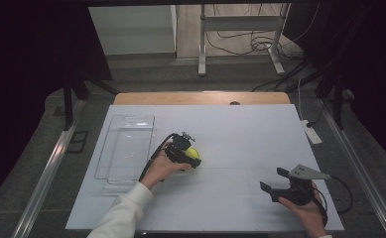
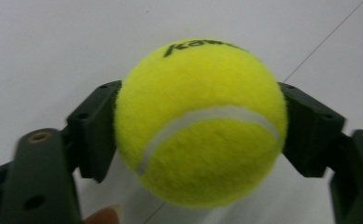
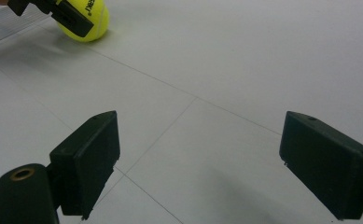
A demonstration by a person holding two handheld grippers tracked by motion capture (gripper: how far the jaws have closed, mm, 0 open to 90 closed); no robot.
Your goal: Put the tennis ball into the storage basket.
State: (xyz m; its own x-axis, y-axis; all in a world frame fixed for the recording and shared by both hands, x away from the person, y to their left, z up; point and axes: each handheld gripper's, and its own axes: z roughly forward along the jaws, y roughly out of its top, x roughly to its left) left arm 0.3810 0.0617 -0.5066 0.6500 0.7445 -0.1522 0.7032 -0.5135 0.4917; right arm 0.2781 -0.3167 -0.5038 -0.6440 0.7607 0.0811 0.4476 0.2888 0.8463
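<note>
The left gripper (image 1: 193,157) is clamping a yellow tennis ball (image 2: 200,123), with both black jaws pressing against its sides. In the high view the tennis ball (image 1: 194,153) is sitting near the middle of the white table (image 1: 250,134), just right of the clear plastic tray (image 1: 126,148); whether it is resting on the surface or slightly lifted cannot be told. The right gripper (image 1: 275,181) is idling near the table's front right, its jaws standing wide apart with nothing between them, pointing toward the ball (image 3: 87,21).

Judgement: the grasp step is complete or completing, and transport is pending. The tray is lying empty, so it is the likely destination. The next move calls for a clean lift, a short carry to the left over the tray's rim, and a low release, since the ball is liable to roll or bounce.
</note>
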